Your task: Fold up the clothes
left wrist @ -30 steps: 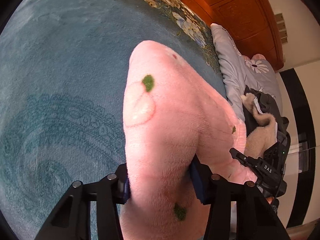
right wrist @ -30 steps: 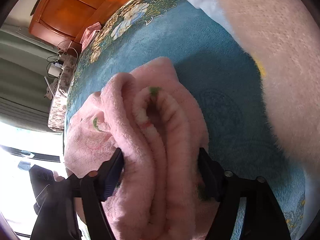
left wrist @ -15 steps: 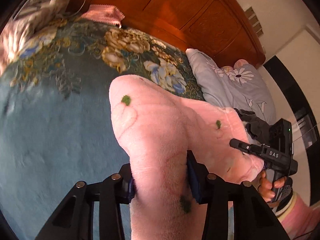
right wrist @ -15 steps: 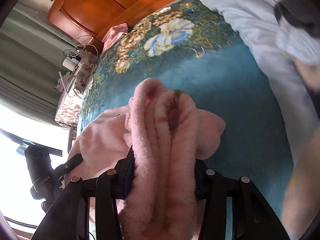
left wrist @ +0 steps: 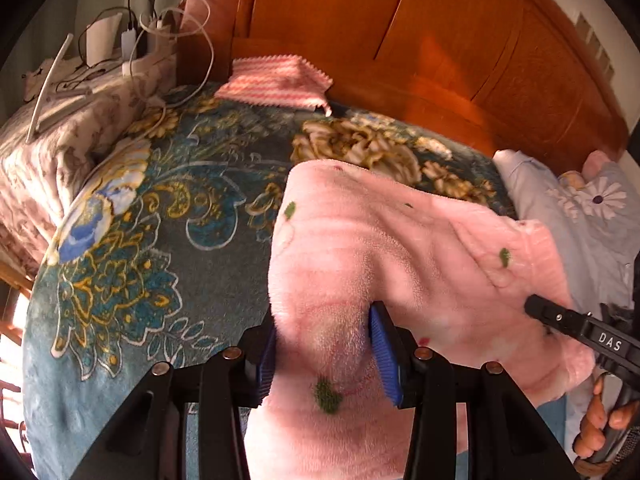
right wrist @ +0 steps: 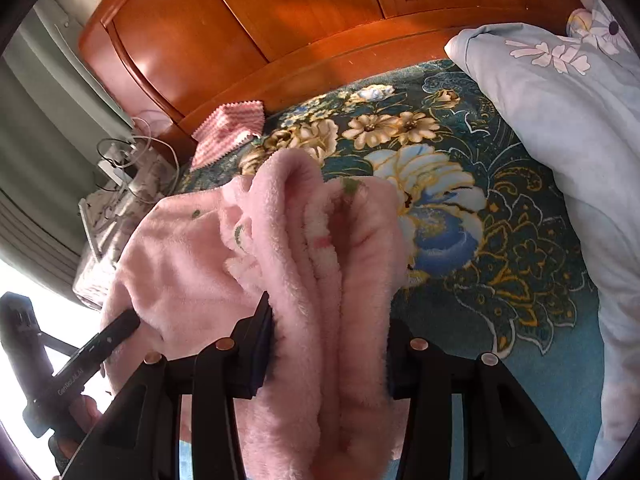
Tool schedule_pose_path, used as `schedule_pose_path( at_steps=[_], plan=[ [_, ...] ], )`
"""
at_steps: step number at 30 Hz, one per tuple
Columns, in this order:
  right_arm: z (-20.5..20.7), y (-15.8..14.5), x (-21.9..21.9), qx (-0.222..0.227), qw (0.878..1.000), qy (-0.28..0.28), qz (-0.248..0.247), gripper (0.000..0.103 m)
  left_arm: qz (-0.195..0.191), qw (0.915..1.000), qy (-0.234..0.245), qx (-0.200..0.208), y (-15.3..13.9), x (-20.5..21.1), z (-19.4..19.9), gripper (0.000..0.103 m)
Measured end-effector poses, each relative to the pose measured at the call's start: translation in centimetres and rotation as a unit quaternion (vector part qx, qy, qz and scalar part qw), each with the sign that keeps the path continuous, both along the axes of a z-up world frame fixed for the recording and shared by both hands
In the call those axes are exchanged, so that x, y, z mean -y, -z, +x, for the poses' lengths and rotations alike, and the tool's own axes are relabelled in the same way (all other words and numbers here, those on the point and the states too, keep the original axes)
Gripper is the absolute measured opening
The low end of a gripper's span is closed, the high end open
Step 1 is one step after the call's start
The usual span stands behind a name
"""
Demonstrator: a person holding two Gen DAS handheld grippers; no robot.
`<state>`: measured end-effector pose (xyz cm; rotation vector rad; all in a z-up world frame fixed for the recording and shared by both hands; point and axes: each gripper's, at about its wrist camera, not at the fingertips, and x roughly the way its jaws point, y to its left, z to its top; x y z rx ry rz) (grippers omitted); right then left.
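A fluffy pink garment with small green spots hangs between both grippers, lifted above the teal floral blanket. My left gripper is shut on one bunched end of it. My right gripper is shut on several folded layers of the same garment. The right gripper's body shows at the right edge of the left wrist view, and the left gripper's body shows at the lower left of the right wrist view.
A wooden headboard rises behind the bed. A pink striped cloth lies at its foot. A pale blue flowered pillow lies to the right. A bedside surface with chargers and cables stands at the left.
Both grippers have tilted up and moved toward the headboard with the pink garment in them. The headboard, striped cloth and bedside cables have come into view.
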<state>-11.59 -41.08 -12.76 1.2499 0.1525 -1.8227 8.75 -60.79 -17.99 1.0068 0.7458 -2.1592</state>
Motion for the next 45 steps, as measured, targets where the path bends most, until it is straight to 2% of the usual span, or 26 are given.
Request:
schedule_pose_path(
  at_steps=[2,6,7,9,10,13,14,17,19,21,23,27,28,33,34,38,41,42,45],
  plan=[
    [0.0,1.6,0.6,-0.011,1.0,0.001,0.027,0.046,-0.014,0.9998,0.004,0.012,1.6,-0.3,0.6,0.048],
    [-0.2,3.7,0.6,-0.008,0.999,0.007,0.044,0.046,0.028,0.9989,-0.022,-0.031,2.0,0.5,2.3,0.046],
    [-0.1,4.0,0.6,-0.005,0.999,0.007,0.046,0.046,0.024,0.9988,-0.026,-0.034,1.6,0.5,2.3,0.043],
    [-0.2,3.7,0.8,-0.004,0.999,0.012,0.043,0.046,-0.01,0.999,-0.023,-0.038,0.1,-0.3,2.1,0.036],
    [-0.3,3.2,0.8,-0.007,0.999,0.016,0.035,0.046,-0.024,0.9988,-0.02,-0.039,-0.5,-0.7,2.0,0.036],
    [-0.6,2.3,1.1,-0.015,0.999,0.023,0.021,0.046,-0.029,0.9994,-0.011,-0.011,-0.5,-1.0,1.4,0.036],
    [-0.6,2.6,1.1,-0.011,0.999,0.023,0.031,0.046,-0.029,0.9995,-0.009,-0.005,-0.5,-1.1,1.3,0.036],
    [-0.5,3.4,0.8,-0.006,0.999,0.022,0.047,0.048,0.001,0.9989,-0.038,-0.027,-0.1,-0.7,3.2,0.037],
    [-0.4,3.3,0.5,-0.009,0.999,0.022,0.043,0.056,0.012,0.9972,-0.055,-0.049,-0.4,-1.0,4.8,0.038],
    [-0.3,2.3,0.1,-0.025,0.999,0.025,0.037,0.063,0.001,0.9964,-0.057,-0.063,-1.0,-2.2,5.8,0.038],
    [0.0,0.7,-0.7,-0.052,0.998,0.033,0.018,0.065,-0.013,0.9966,-0.042,-0.069,-1.4,-3.6,6.0,0.038],
    [2.5,-2.3,-2.4,-0.099,0.995,0.009,-0.012,0.065,-0.044,0.9974,0.018,-0.055,-1.5,-6.5,4.6,0.038],
    [3.8,-2.7,-2.8,-0.102,0.995,-0.013,-0.019,0.065,-0.043,0.9977,0.025,-0.046,-1.0,-6.8,4.1,0.038],
    [8.2,-1.5,-3.4,-0.106,0.987,-0.117,-0.009,0.065,-0.007,0.9997,0.023,0.002,2.5,-6.3,2.5,0.038],
    [8.1,-0.6,-3.1,-0.114,0.987,-0.114,0.007,0.065,0.0,0.9997,0.021,0.01,3.2,-6.2,2.2,0.038],
    [5.2,2.4,-3.0,-0.056,0.997,-0.038,0.034,0.065,0.013,0.9998,0.008,0.011,3.6,-6.0,2.0,0.038],
    [3.0,4.7,-3.1,-0.01,0.998,0.02,0.053,0.065,0.015,0.9999,0.003,0.006,2.9,-6.4,2.4,0.039],
    [3.0,4.5,-3.2,-0.008,0.998,0.026,0.049,0.065,0.016,0.9999,0.003,-0.001,2.6,-6.7,2.8,0.039],
    [4.4,2.9,-3.4,-0.041,0.998,0.002,0.044,0.065,0.015,0.9998,0.004,-0.011,1.8,-7.6,3.9,0.04]
  ],
)
